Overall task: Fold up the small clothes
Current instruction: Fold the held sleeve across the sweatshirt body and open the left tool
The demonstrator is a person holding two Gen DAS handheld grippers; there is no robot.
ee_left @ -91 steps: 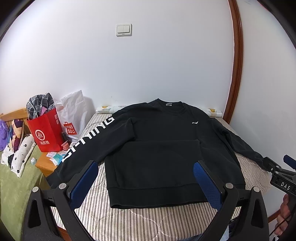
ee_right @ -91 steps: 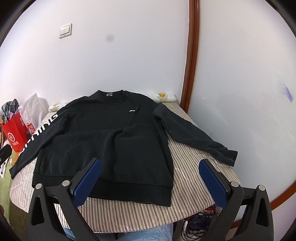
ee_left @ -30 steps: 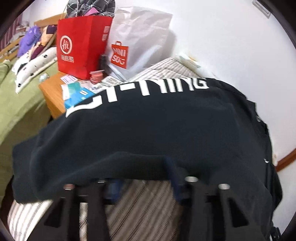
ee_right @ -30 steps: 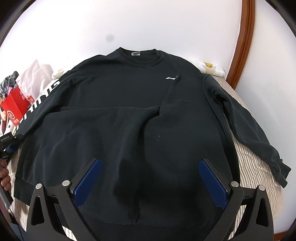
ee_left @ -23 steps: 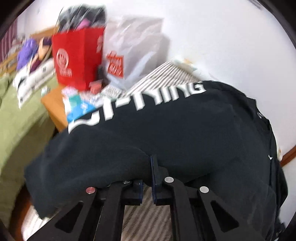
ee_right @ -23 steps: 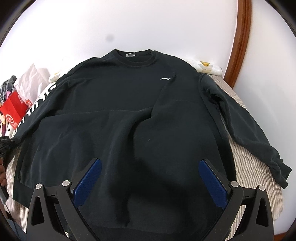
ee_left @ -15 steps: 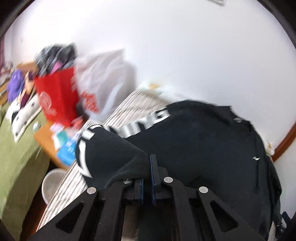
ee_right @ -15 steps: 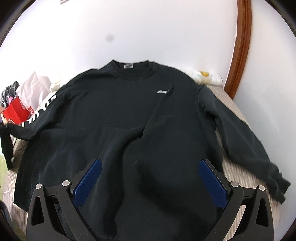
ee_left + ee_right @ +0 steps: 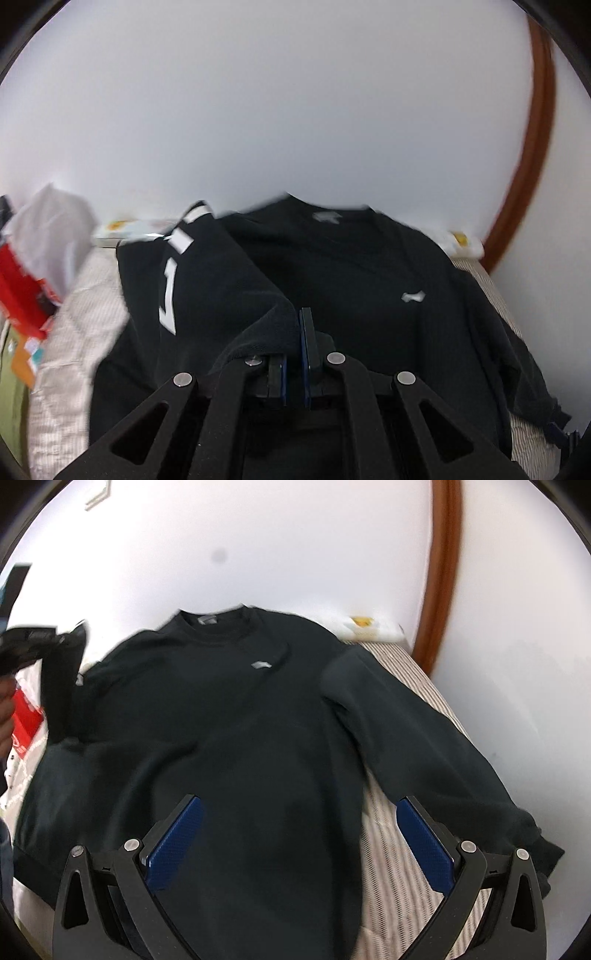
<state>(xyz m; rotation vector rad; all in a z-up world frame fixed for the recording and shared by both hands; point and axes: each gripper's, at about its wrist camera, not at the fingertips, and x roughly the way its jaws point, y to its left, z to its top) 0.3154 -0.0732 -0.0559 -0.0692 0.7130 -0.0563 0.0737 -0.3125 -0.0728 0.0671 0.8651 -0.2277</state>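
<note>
Sweatshirt [image 9: 236,716]: black, spread on striped bed [image 9: 388,834], frame centre. Left gripper [image 9: 293,328]: clenched on lettered sleeve [image 9: 207,295], lifted over body. Right gripper [image 9: 299,834]: released, jaws wide above hem, lower frame.

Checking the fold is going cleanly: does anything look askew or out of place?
Only the lettered sleeve: the left gripper is shut on it, lifting it off the striped bed over the sweatshirt body. The other sleeve lies outstretched; the right gripper hovers open.
</note>
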